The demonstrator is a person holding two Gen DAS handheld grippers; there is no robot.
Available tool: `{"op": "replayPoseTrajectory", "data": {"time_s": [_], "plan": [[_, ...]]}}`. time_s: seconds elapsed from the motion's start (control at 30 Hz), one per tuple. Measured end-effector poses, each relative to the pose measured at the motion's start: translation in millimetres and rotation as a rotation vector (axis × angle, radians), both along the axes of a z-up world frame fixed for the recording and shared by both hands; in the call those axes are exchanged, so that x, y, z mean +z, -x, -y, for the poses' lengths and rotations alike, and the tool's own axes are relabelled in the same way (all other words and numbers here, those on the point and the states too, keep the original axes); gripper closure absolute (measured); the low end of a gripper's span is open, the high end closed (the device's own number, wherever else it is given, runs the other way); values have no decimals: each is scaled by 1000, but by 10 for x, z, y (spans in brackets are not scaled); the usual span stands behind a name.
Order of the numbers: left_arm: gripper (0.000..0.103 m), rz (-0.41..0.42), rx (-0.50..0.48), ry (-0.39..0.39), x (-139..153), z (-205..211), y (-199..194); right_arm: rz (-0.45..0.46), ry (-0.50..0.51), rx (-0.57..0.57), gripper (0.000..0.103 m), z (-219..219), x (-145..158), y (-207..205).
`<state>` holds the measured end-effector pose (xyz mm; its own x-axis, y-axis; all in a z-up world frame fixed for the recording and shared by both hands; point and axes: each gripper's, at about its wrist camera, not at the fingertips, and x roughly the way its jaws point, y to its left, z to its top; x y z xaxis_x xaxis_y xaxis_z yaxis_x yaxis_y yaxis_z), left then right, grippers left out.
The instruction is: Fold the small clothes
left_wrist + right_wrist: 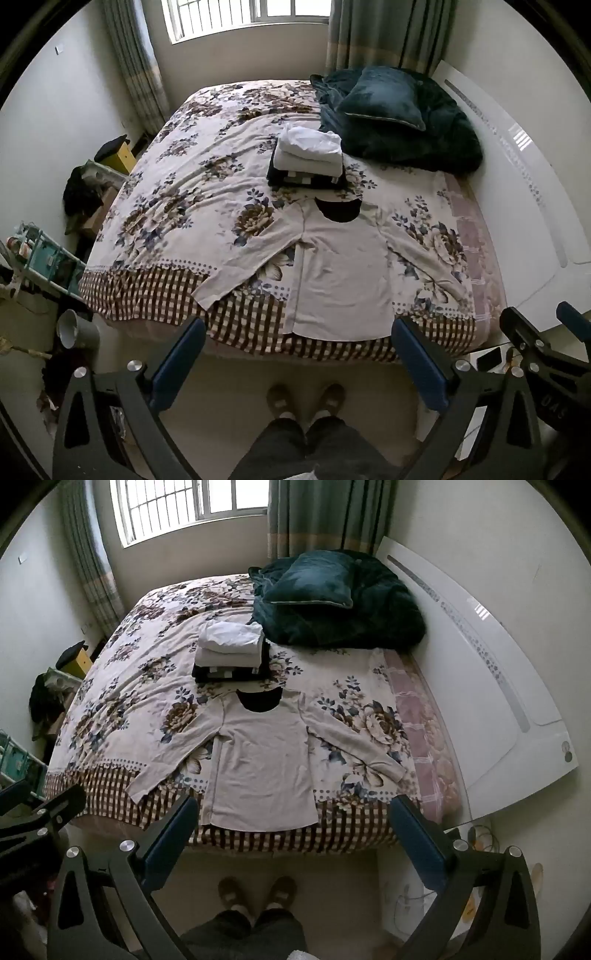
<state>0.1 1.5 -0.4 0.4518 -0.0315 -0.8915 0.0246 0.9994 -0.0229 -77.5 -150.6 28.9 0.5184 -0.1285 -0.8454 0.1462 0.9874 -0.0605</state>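
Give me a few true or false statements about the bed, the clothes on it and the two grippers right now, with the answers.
1. The cream long-sleeved shirt lies spread flat with both sleeves out. True.
2. The left gripper is shut on the shirt's hem. False: its jaws are wide open, held back from the bed and touching nothing.
3. The stack of folded clothes sits beyond the shirt's collar. True.
4. The dark green plush pillow rests on the floor. False: it lies on the dark green blanket at the head of the floral-sheeted bed.
5. The right gripper is open and holds nothing. True.
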Motion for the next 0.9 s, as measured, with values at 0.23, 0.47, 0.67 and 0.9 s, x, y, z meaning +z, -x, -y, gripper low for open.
{"op": "replayPoseTrajectory", "data": {"time_s": [0.23,0.47,0.67,0.9], "plan": [[0,-3,3,-17,1,8,-4,-19,3,-1,0,16,-12,-17],[0,-1,3,-21,-1,10,-5,-15,-1,4,0,15,9,-2],[0,3,6,-26,0,15,-2,-21,-7,-2,0,2,-4,-39],[0,2,10,-27,72,-84,-86,-24,-7,0,0,0,-2,-63]]}}
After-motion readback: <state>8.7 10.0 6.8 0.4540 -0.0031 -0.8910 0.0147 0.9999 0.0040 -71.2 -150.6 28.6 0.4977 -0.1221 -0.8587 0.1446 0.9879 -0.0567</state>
